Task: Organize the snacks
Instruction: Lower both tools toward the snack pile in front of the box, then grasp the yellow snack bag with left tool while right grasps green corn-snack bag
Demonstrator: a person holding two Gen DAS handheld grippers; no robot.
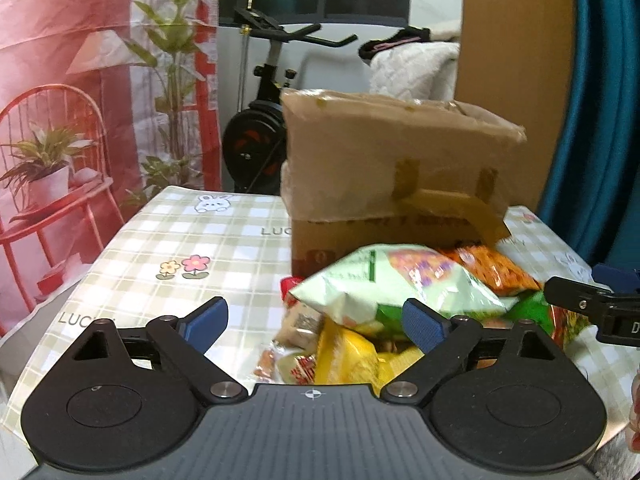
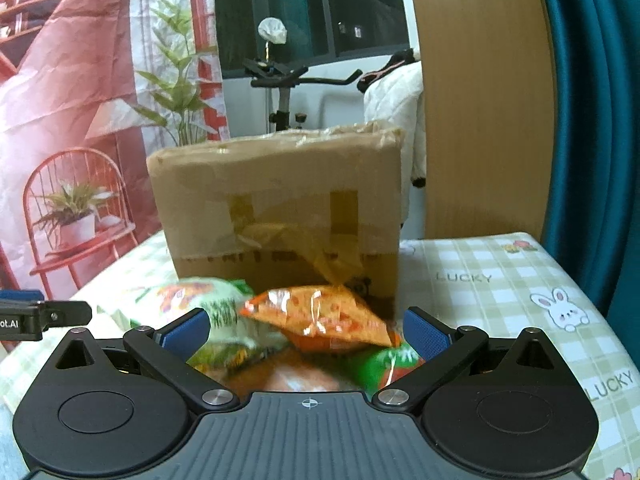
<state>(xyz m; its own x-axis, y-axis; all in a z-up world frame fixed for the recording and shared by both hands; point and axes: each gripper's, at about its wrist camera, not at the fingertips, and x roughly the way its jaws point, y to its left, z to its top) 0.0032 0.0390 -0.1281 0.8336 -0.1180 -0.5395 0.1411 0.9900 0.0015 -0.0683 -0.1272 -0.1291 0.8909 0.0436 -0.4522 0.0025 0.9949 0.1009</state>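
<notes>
A pile of snack bags lies on the checked tablecloth in front of a cardboard box [image 1: 392, 168], which also shows in the right wrist view [image 2: 280, 208]. A pale green bag [image 1: 384, 284] tops the pile, with an orange bag [image 1: 496, 268] behind it and a yellow bag [image 1: 348, 356] in front. My left gripper [image 1: 316, 324] is open and empty, just short of the pile. My right gripper [image 2: 306, 332] is open and empty, over the orange bag [image 2: 320, 312] and the pale green bag [image 2: 200, 300]. The right gripper's tip [image 1: 592, 304] shows at the left view's right edge.
The table [image 1: 192, 240] carries a green checked cloth with bunny and flower prints. An exercise bike [image 1: 264, 120] stands behind the table. A wooden panel [image 2: 480, 100] and a teal curtain [image 2: 592, 120] stand at the right. A printed red backdrop [image 1: 60, 100] hangs at the left.
</notes>
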